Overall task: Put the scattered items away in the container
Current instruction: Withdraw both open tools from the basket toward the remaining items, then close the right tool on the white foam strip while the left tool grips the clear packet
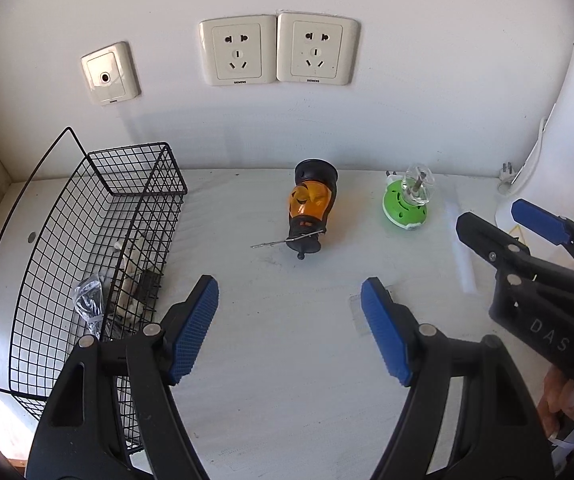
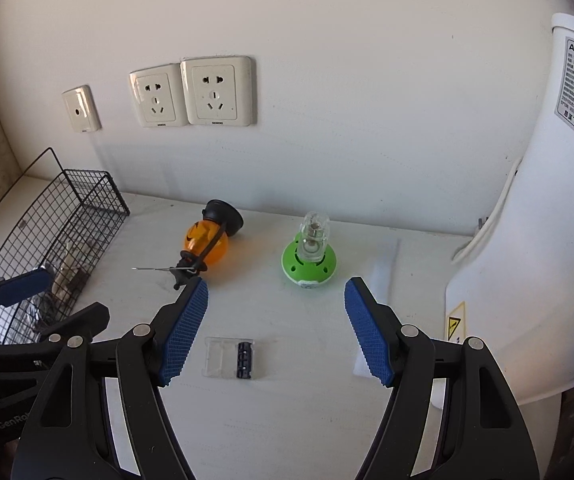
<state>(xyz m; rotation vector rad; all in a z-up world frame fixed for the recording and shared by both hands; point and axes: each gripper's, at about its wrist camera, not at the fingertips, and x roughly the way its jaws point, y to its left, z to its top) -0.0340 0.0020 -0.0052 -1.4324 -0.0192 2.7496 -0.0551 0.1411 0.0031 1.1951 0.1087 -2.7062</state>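
1. My left gripper [image 1: 289, 328] is closest in the left wrist view, its blue-padded jaws spread wide with nothing between them, hovering over the white tabletop [image 1: 279, 392].
2. My right gripper [image 2: 276, 330] stands just as wide and empty; in the left wrist view it enters from the right edge.
3. Right below the right gripper's gap lies a small clear plastic case [image 2: 234, 358] with a dark part inside, flat on the tabletop and touching neither pad. In the left wrist view I can only make out a faint clear edge of it beside my left gripper's right finger.
4. To the left sits the black wire basket [image 1: 87, 248], just beside my left gripper's left finger. It already holds a crumpled clear bag [image 1: 89, 304] with something dark in it and a few pale items I cannot identify through the mesh.
5. Farther out, near the middle of the tabletop, the orange pumpkin lantern [image 1: 310, 208] lies on its side, with its thin wire handle sticking out to the left.
6. To its right, well apart from it, the green plug-in device [image 1: 406, 204] carries a clear glass bulb on top.
7. At the back wall I see two power sockets [image 1: 279, 50], a smaller wall plate [image 1: 110, 73] to their left, and a white appliance [image 2: 547, 208] on the far right.
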